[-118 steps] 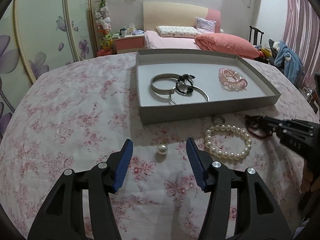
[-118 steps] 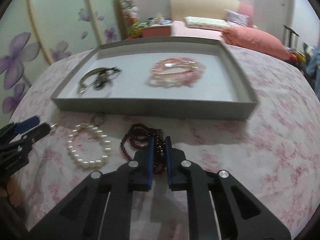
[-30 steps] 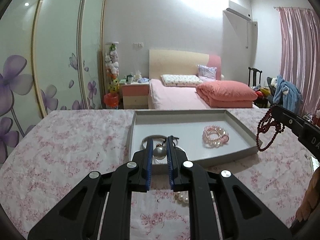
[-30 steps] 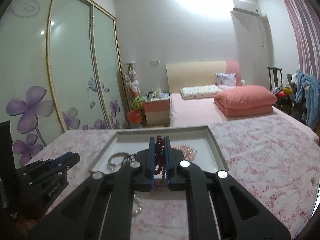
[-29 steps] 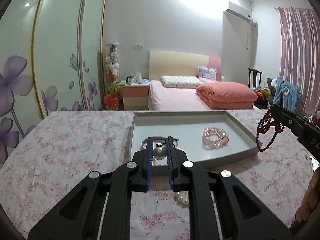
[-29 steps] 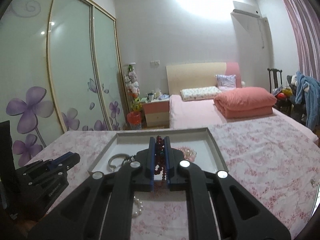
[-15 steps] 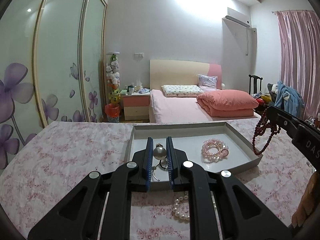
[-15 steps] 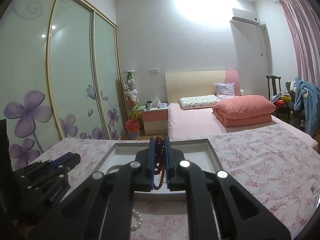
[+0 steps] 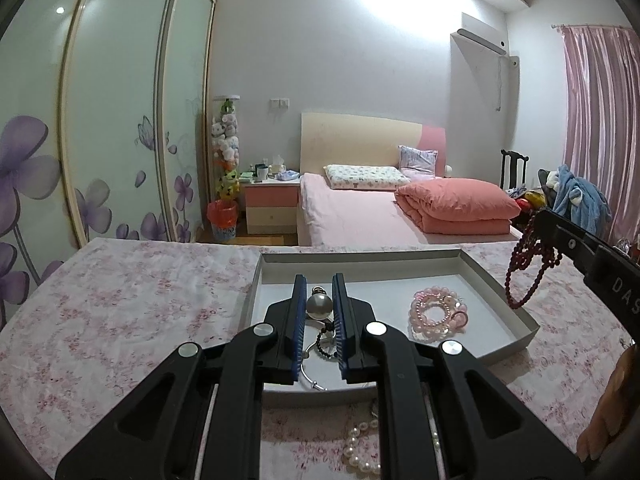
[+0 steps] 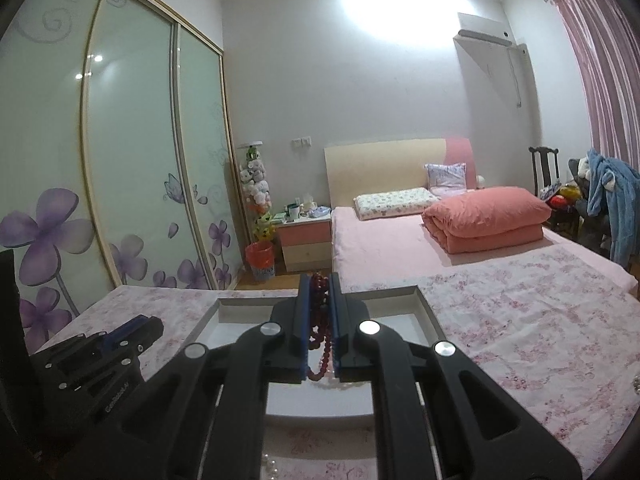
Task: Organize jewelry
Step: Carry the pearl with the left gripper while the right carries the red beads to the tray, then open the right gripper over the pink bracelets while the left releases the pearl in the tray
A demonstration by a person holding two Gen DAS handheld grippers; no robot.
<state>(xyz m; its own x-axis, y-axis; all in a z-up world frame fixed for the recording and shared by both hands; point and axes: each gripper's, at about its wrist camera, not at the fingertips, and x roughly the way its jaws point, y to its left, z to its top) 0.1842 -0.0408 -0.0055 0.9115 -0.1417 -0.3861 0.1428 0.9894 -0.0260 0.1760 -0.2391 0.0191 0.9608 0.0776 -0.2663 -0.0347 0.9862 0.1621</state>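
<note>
My left gripper (image 9: 319,282) is shut on a single pearl bead (image 9: 319,307) and holds it above the left part of the grey tray (image 9: 516,312). My right gripper (image 10: 319,280) is shut on a dark red bead bracelet (image 10: 320,344) that hangs from its jaws above the tray (image 10: 426,312); it also shows at the right of the left wrist view (image 9: 528,268). In the tray lie a pink bead bracelet (image 9: 438,312), silver bangles (image 9: 312,372) and a black bead bracelet (image 9: 326,346). A white pearl bracelet (image 9: 362,452) lies on the floral cloth in front of the tray.
The tray sits on a table with a pink floral cloth (image 9: 120,312). Behind it stand a bed (image 9: 380,208), a nightstand (image 9: 272,204) and a sliding wardrobe (image 9: 100,140). A chair with clothes (image 9: 576,200) stands at the right.
Both grippers have risen and moved forward over the tray, each keeping its hold. The view has tilted up since the pearl and red bracelet were picked off the cloth.
</note>
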